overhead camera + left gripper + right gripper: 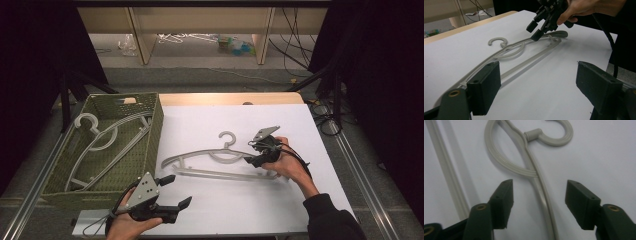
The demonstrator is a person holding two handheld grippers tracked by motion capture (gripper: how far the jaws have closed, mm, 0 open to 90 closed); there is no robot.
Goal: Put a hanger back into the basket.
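My right gripper [537,203] straddles the grey hanger's [215,162] arm, jaws apart; left gripper [175,192] open at seven o'clock.

High view looks down; both gripper views, low and close, share the hanger [220,159].

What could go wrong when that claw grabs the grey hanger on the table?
1. The right gripper straddles one thin arm of the clothes hanger with its jaws apart; the pads could close off-centre and the slim bar could slip out.
2. Held that far toward one end, the hanger may tip or swing when lifted.
3. The green woven basket already holds another hanger, so hooks could tangle.
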